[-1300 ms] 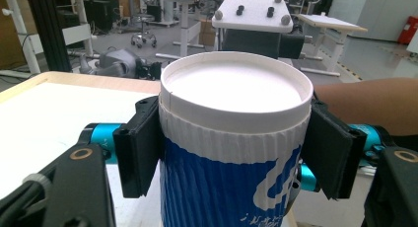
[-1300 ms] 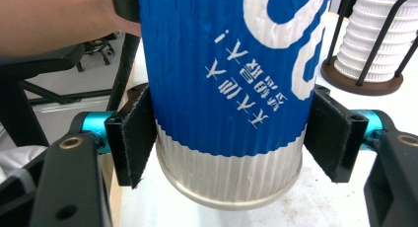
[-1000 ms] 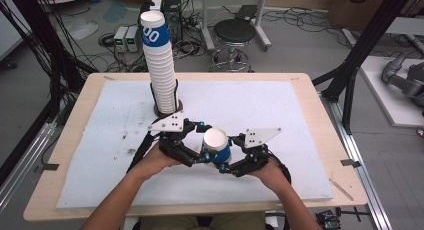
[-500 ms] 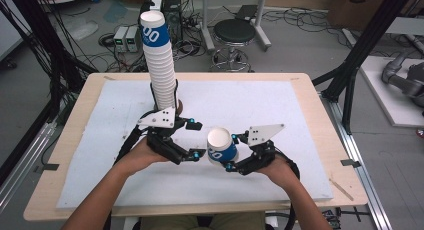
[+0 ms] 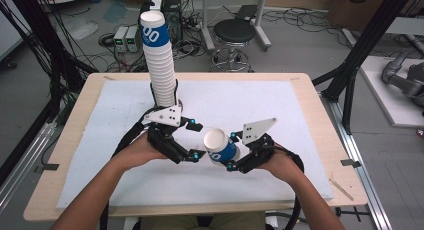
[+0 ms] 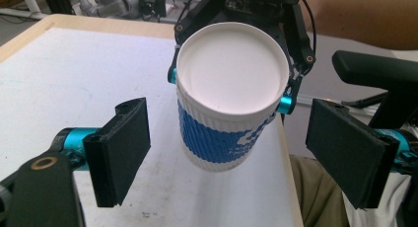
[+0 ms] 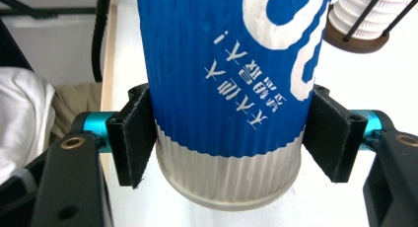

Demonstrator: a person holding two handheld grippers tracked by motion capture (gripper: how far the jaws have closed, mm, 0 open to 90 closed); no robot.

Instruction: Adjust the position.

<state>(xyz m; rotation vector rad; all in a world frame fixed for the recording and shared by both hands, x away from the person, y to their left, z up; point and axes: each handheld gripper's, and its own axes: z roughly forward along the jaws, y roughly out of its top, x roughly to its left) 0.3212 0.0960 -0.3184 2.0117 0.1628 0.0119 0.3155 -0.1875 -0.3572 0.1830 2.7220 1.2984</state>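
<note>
Here, my right gripper clamped a ribbed blue-and-white paper cup near its base; my left gripper gaped wide just beside its round rim.

The ribbed paper cup is blue with white lettering and a white band near its base; inside it is plain white. The tall stack of ribbed paper cups looks white with blue print, though blurred. The foam-like table sheet is white.

One loose cup, one stack, two tools.
One blue-and-white paper cup; one tall stack of cups on one counter; left tool and right tool; one stool.
</note>
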